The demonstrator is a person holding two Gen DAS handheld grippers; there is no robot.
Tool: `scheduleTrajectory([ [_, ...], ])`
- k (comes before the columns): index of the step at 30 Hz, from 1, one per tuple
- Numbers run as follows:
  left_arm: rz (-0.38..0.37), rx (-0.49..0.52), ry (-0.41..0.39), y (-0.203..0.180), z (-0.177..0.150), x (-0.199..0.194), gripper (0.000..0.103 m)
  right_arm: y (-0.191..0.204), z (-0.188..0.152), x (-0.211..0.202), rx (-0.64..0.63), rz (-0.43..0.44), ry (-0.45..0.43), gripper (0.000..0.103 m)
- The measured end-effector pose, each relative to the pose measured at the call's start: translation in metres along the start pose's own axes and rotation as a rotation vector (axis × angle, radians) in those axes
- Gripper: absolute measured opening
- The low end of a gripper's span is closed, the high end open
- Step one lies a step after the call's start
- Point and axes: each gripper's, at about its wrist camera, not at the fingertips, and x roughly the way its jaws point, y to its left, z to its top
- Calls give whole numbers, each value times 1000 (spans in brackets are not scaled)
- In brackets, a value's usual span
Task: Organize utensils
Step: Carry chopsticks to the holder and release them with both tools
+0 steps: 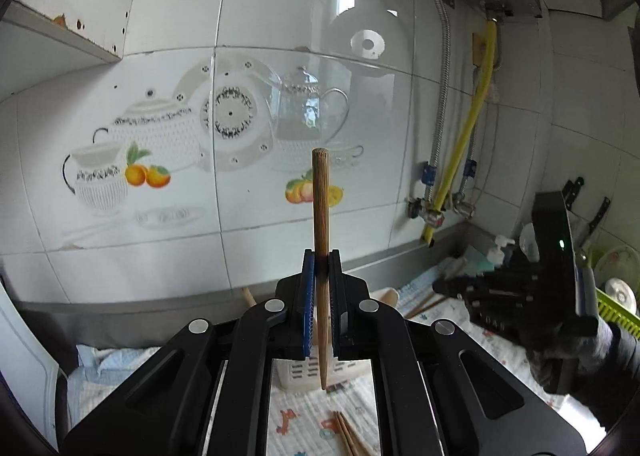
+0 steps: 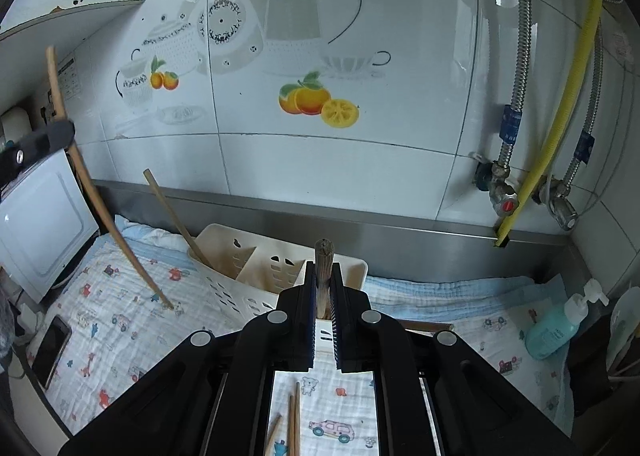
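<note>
My left gripper (image 1: 321,258) is shut on a light wooden chopstick (image 1: 321,195) that stands nearly upright between its blue pads. A cream utensil holder (image 1: 298,376) shows below it. In the right wrist view the same gripper (image 2: 42,141) sits at the far left with its long chopstick (image 2: 94,195) slanting down toward the cloth. My right gripper (image 2: 323,270) is shut on a darker, worn chopstick (image 2: 322,256), just in front of the cream holder (image 2: 256,256) with its compartments. One wooden stick (image 2: 170,209) leans in the holder's left compartment. Loose chopsticks (image 2: 295,420) lie on the cloth below.
A printed quilted cloth (image 2: 116,320) covers the counter. A phone (image 2: 52,348) and a white board (image 2: 40,215) are at the left, a teal soap bottle (image 2: 554,330) at the right. Pipes and a yellow hose (image 2: 560,115) run down the tiled wall. A green dish rack (image 1: 616,308) stands far right.
</note>
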Motion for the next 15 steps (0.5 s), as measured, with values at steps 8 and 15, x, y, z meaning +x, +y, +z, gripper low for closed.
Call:
scheduleTrajectory([
  [8, 68, -31, -32, 10, 24, 39, 5, -11, -6, -6, 23, -23, -47, 8],
  [15, 74, -87, 27, 21, 11, 74, 5, -12, -15, -27, 17, -22, -93, 13],
])
